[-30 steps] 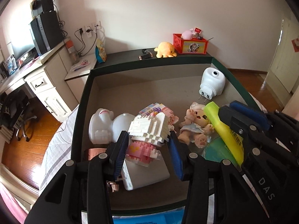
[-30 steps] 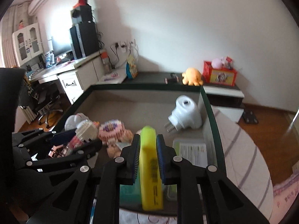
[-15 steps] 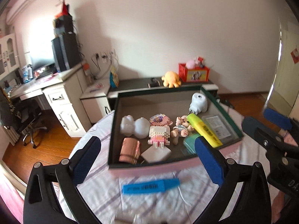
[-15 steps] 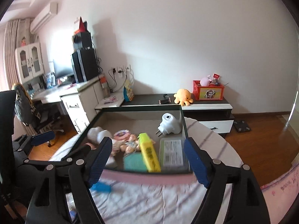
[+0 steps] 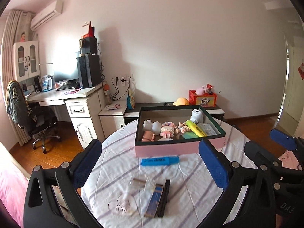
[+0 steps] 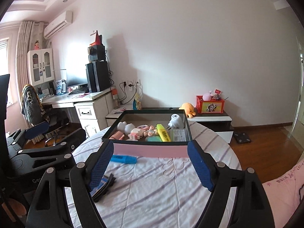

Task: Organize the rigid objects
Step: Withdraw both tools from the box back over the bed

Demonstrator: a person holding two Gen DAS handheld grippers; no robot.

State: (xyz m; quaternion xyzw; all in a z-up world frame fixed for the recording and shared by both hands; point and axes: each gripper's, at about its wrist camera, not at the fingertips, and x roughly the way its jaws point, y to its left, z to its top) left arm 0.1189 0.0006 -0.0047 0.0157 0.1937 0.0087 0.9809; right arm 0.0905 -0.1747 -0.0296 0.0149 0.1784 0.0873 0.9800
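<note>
Pink box (image 5: pixel 171 149) rectangular, blue marker (image 5: pixel 160 161) flat

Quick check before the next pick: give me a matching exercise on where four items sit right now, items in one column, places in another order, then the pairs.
Items:
1. yellow highlighter
2. blue highlighter
3. white plug adapter
4. dark flat case

Places:
A. on the striped cloth just outside the pink box's front wall
B. at the box's far right corner
C. on the cloth nearest the left hand-held gripper, beside clear plastic
D. in the box, lying lengthwise near its front right

Pairs: 1-D, 2-A, 3-B, 4-C
</note>
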